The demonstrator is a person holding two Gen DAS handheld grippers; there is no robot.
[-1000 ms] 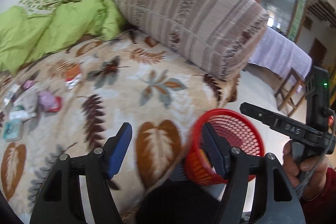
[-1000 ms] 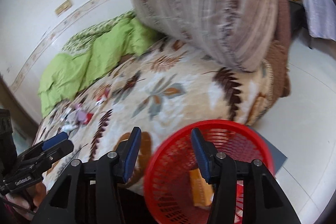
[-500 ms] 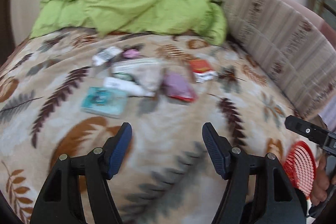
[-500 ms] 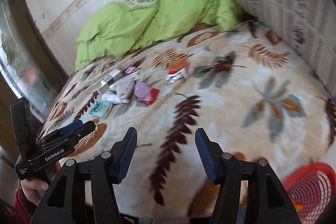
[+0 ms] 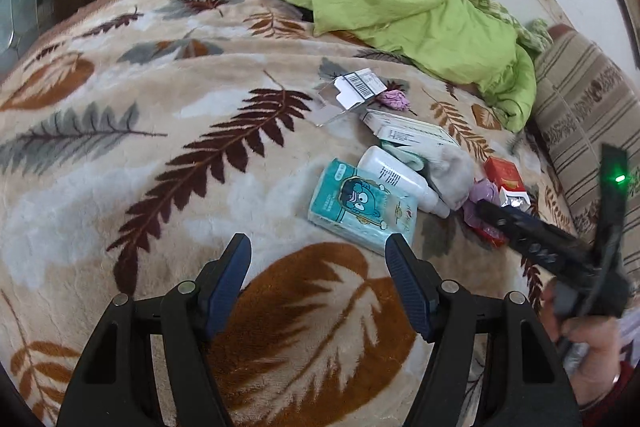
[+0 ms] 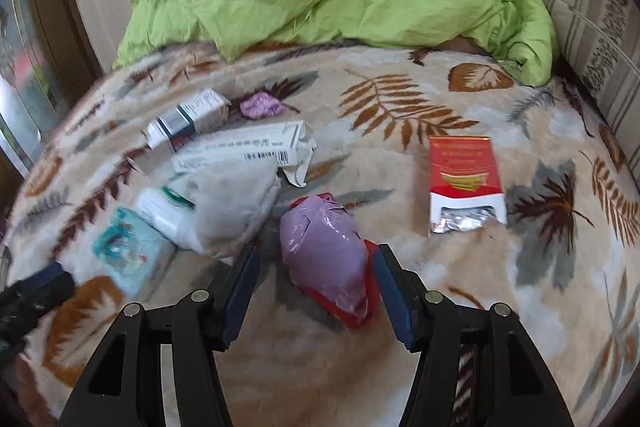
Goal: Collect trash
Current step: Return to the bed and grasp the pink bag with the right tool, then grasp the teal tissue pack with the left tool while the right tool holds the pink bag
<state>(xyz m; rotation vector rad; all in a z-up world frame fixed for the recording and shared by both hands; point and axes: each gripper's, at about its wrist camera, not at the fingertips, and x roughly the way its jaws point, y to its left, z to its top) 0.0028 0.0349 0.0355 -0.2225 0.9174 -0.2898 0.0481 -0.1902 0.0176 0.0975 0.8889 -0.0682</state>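
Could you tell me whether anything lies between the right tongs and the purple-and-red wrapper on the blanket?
Nothing visible does. The right tongs stand open straight over the purple-and-red wrapper, which lies in the gap between their pads untouched. The grey pouch sits just to its left.

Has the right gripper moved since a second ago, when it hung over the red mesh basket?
Yes. The right gripper has swung from the basket at the bed's edge onto the leaf-print blanket; its jaws, just opening, now flank the lilac plastic bag.
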